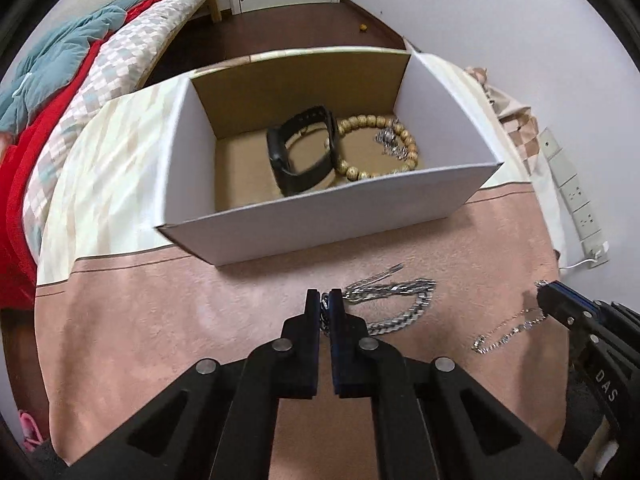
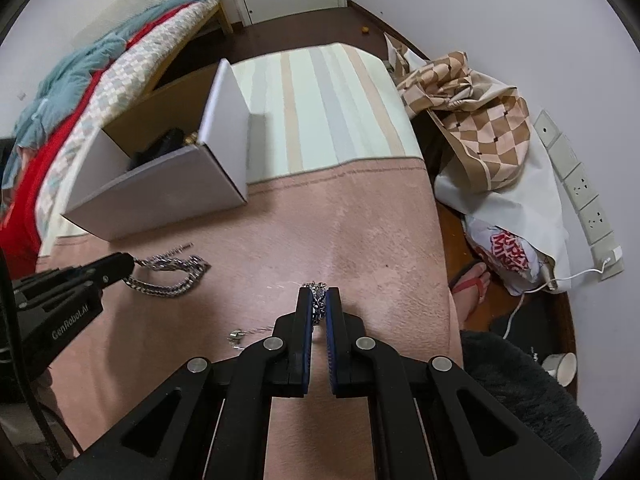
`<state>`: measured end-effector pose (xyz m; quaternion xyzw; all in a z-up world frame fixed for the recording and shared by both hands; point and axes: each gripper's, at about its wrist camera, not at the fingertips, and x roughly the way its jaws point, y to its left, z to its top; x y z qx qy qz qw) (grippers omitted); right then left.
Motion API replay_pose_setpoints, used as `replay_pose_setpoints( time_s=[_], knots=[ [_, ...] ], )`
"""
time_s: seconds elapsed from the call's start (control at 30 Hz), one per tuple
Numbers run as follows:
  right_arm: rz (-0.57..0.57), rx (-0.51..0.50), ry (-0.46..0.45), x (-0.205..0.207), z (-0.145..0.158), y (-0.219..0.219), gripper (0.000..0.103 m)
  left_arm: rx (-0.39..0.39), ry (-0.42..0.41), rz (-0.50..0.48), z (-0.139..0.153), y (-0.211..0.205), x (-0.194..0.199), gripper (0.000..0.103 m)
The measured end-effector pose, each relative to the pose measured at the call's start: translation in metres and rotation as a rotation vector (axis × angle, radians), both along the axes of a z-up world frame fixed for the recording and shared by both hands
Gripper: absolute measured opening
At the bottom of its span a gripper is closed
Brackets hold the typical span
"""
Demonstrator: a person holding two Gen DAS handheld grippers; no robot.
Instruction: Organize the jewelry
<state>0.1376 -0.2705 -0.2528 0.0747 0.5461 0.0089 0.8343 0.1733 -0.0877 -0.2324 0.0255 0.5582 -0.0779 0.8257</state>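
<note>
White box, pink cloth

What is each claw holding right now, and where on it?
The left claw pinches the thick silver chain at one end. The right claw pinches the thin silver chain near one end; the rest trails on the pink cloth.
</note>
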Motion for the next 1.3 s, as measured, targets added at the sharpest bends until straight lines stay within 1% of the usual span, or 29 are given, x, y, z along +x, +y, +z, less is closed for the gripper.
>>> replay_pose_setpoints(
  time_s=[0.1, 0.33, 0.4, 0.53, 0.63, 0.7, 0.77, 0.87, 0.93, 1.03, 1.2, 1.3],
  knots=[
    [0.006, 0.026, -0.013, -0.001, 0.009, 0.003, 0.007, -0.027, -0.014, 0.002, 0.012, 0.007, -0.005, 0.002],
    [0.017, 0.13, -0.022, -0.003, 0.03, 0.008, 0.006, -0.087, -0.021, -0.022, 0.035, 0.017, -0.014, 0.002],
    [0.029, 0.156, -0.039, -0.005, 0.042, 0.011, 0.006, -0.101, -0.034, -0.029, 0.046, 0.019, -0.016, 0.002],
    [0.062, 0.191, -0.081, -0.001, 0.072, 0.018, 0.006, -0.13, -0.07, -0.033, 0.073, 0.026, -0.017, 0.002],
    [0.088, 0.22, -0.122, 0.009, 0.101, 0.023, 0.006, -0.166, -0.107, -0.031, 0.101, 0.033, -0.011, 0.002],
    [0.107, 0.242, -0.149, 0.018, 0.121, 0.028, 0.006, -0.193, -0.133, -0.032, 0.122, 0.04, -0.002, 0.002],
    [0.129, 0.258, -0.175, 0.031, 0.141, 0.033, 0.006, -0.2, -0.157, -0.031, 0.137, 0.044, 0.009, 0.002],
    [0.158, 0.251, -0.208, 0.054, 0.164, 0.045, 0.006, -0.196, -0.181, -0.032, 0.15, 0.05, 0.03, 0.002],
    [0.174, 0.233, -0.212, 0.071, 0.169, 0.053, 0.006, -0.186, -0.183, -0.029, 0.151, 0.053, 0.046, 0.002],
    [0.19, 0.209, -0.183, 0.098, 0.161, 0.066, 0.006, -0.162, -0.15, -0.03, 0.138, 0.056, 0.074, 0.002],
    [0.2, 0.173, -0.099, 0.137, 0.124, 0.08, 0.006, -0.085, -0.069, -0.043, 0.097, 0.054, 0.112, 0.002],
    [0.205, 0.171, -0.039, 0.153, 0.097, 0.083, 0.006, -0.082, -0.017, -0.041, 0.075, 0.056, 0.125, 0.002]
  ],
)
